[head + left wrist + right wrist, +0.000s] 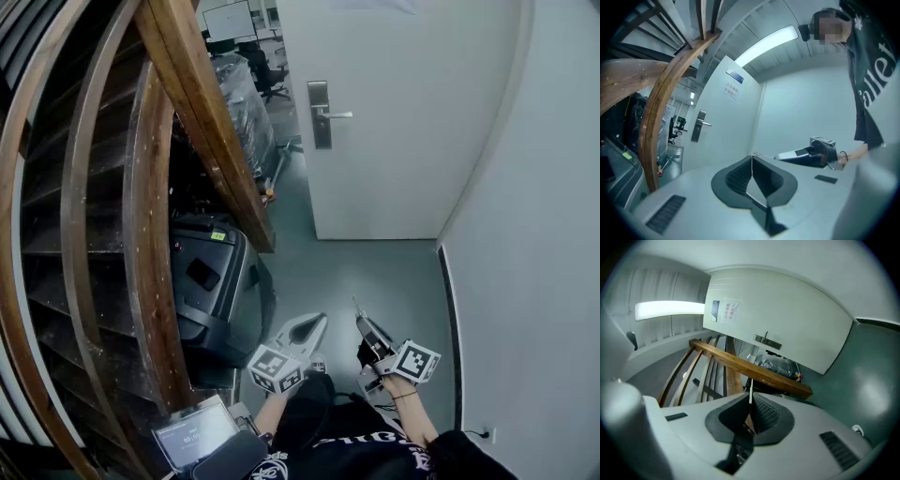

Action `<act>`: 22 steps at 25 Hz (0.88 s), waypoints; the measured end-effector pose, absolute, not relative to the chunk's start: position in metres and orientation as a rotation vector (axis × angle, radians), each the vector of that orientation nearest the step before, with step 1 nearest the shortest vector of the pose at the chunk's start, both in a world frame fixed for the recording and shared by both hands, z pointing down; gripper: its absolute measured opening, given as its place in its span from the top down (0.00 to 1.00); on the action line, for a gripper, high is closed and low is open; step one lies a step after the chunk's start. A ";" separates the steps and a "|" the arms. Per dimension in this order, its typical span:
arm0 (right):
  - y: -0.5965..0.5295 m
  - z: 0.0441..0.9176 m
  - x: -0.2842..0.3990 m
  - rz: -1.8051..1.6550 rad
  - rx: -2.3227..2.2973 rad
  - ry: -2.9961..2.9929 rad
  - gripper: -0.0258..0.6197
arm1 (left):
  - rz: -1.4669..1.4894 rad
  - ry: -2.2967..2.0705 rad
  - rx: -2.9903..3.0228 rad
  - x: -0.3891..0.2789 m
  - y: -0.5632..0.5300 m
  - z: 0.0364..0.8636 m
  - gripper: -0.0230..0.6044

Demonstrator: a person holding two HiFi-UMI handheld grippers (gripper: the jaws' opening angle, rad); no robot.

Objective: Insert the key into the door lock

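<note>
Two clenched: left tool (752,160) empty; right tool (751,404) pinches, seemingly, a key (750,391) aimed toward door (403,141).

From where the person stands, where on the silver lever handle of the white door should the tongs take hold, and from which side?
Probably best: grip the silver lever handle on its straight horizontal bar, near the free right end. Come straight at the white door, one jaw above the bar and one below, since the bar is thin and level.

floor (375,277): grey-green | black case (214,292) stands on it, beside wooden stair (141,234)
</note>
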State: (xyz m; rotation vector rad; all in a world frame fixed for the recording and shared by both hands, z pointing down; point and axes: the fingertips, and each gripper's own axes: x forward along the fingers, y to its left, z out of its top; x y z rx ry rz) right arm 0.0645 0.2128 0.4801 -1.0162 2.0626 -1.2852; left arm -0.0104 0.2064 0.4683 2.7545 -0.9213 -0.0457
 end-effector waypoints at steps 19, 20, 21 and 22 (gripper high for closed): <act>-0.024 0.462 0.025 -1.206 -1.101 2.009 0.90 | -0.053 -0.806 2.746 -0.061 -0.001 0.476 0.95; -0.036 0.461 0.026 -1.208 -1.104 2.005 0.90 | -0.053 -0.807 2.741 -0.061 -0.009 0.477 0.95; -0.049 0.462 0.028 -1.213 -1.109 1.999 0.90 | -0.054 -0.808 2.736 -0.061 -0.016 0.478 0.95; -0.061 0.463 0.030 -1.213 -1.117 2.000 0.90 | -0.057 -0.808 2.732 -0.061 -0.024 0.479 0.95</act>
